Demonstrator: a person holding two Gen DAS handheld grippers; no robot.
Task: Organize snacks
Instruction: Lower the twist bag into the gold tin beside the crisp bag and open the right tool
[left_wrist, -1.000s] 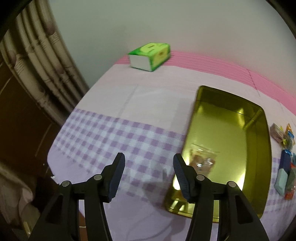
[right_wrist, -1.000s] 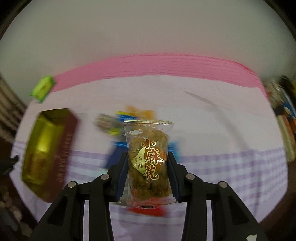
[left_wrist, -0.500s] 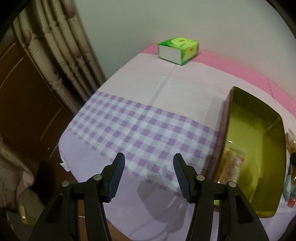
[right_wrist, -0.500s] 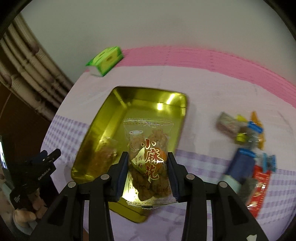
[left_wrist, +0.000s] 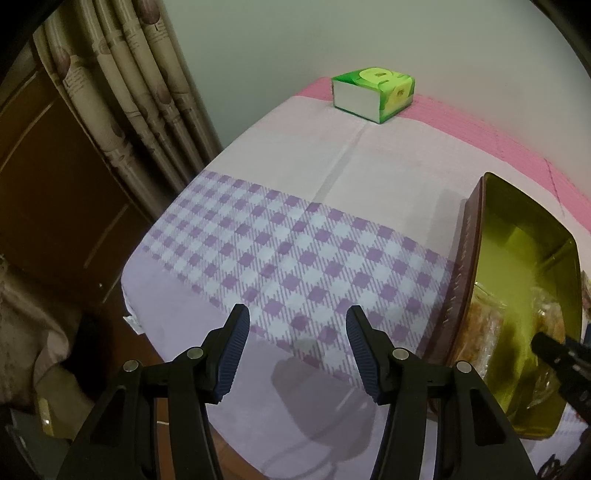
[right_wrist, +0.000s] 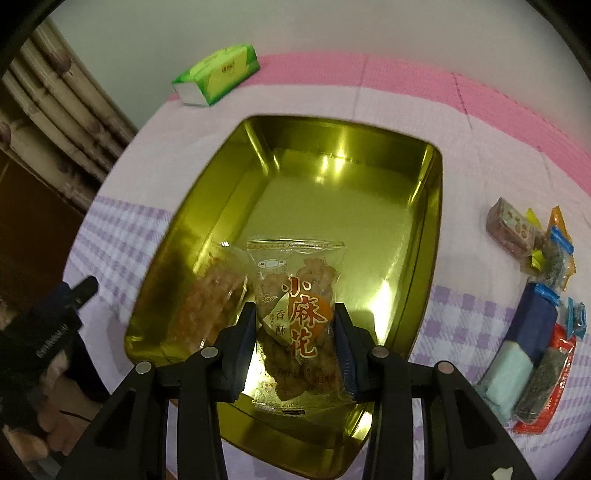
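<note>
Snack packet, clear with red characters, pinched upright between the fingers of the right gripper, hanging over the near end of the gold tin. Second packet lying inside the tin, just left of the held one. Left gripper with fingers spread, nothing between them, above the checked cloth of the surface, left of the tin. More snacks piled on the right. Green tissue box near the wall, curtain on the left.

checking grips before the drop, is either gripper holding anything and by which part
The right gripper pinches a snack packet by the side edges of its lower half. The left gripper holds nothing.
</note>
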